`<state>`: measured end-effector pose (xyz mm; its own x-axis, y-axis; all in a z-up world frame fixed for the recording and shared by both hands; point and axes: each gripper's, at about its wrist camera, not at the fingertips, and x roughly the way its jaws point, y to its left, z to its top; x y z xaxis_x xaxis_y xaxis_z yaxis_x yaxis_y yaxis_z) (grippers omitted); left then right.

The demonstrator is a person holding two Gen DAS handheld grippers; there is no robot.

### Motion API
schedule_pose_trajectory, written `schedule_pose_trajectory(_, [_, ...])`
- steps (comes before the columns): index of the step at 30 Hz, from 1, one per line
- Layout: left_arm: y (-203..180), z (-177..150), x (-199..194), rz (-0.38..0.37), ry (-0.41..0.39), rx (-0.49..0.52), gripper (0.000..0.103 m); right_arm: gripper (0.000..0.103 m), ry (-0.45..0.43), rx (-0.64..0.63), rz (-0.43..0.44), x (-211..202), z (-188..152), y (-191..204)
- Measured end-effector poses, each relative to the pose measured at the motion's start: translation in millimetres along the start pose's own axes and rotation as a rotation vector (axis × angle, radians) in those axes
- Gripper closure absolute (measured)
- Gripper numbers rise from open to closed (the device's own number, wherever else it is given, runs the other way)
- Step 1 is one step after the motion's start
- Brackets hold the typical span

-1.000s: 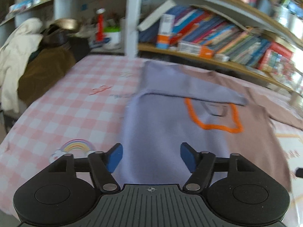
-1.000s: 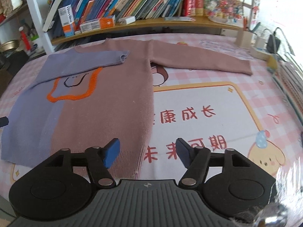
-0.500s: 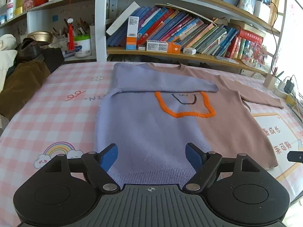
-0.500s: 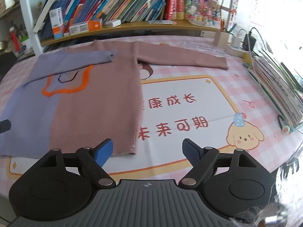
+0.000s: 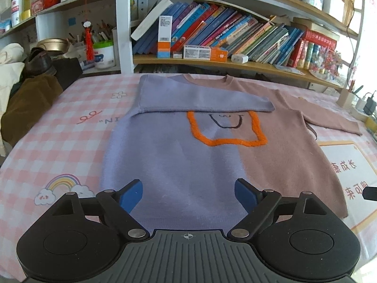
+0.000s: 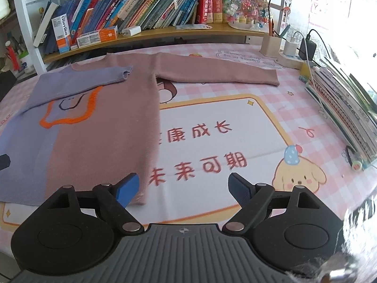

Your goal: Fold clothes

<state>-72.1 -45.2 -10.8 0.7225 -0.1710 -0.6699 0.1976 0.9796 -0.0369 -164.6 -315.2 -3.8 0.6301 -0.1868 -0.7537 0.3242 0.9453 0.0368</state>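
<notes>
Two-tone sweater spread flat and face up on the counter, lavender half on one side, dusty-pink half on the other, orange-outlined patch with a smile at the chest. Lavender sleeve already folded across the chest, cuff lying just above the patch. Pink sleeve stretched straight out over the checked cloth, not yet folded.

Left claw spread wide, pinching nothing, hovering near the hem over the lavender half. Right claw likewise spread and empty, held over the printed panel just beside the sweater's pink side edge and bottom corner.

Judged stage: first sleeve fold done, second pending. Likely next: reach with the right claw toward the far cuff of the pink sleeve, near the pen holder and charger leads, pinch the cuff end, lift only enough to clear the cloth, and carry it across the chest to lie on or beside the lavender sleeve. Alternative: take the pink side edge at hem and shoulder for a lengthwise fold.

Care called for: knit soft and prone to drag, so a low lift risks pulling the body askew and spoiling the fold already made.
</notes>
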Motion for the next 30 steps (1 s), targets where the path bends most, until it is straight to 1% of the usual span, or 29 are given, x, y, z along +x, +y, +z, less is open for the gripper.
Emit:
schedule_pose_trajectory(5, [-42.5,5.1,4.0,0.067,0.007,0.0,0.015,0.021,0.017,-0.011,0.044,23.1,19.8,-35.9])
schedule_pose_trajectory(12, [-111.7,5.7,11.5,0.146,0.015,0.02,0.015,0.021,-0.007,0.022,0.117,57.7,61.2,-105.6])
schedule_pose_trajectory(14, [-127.6,5.2,10.5,0.163,0.018,0.035,0.015,0.021,-0.019,0.045,0.124,70.9,74.7,-129.5])
schedule_pose_trajectory(17, [-149.2,5.3,8.2,0.191,0.021,0.053,0.015,0.021,-0.038,0.075,0.107,88.9,93.5,-159.5])
schedule_pose_trajectory(20, [-154.7,4.5,3.2,0.238,0.025,0.031,0.015,0.021,-0.042,0.118,0.11,105.7,111.7,-184.8])
schedule_pose_trajectory(24, [-157.2,3.1,-1.7,0.304,0.036,-0.008,0.015,0.021,-0.035,0.169,0.126,128.1,128.6,-208.4])
schedule_pose_trajectory(28, [-159.2,3.0,-8.0,0.347,0.036,-0.023,0.015,0.026,-0.02,0.207,0.136,147.1,136.0,-220.3])
schedule_pose_trajectory(30, [-159.8,2.0,-9.8,0.363,0.04,-0.026,0.015,0.041,-0.014,0.219,0.144,155.5,138.6,-224.7])
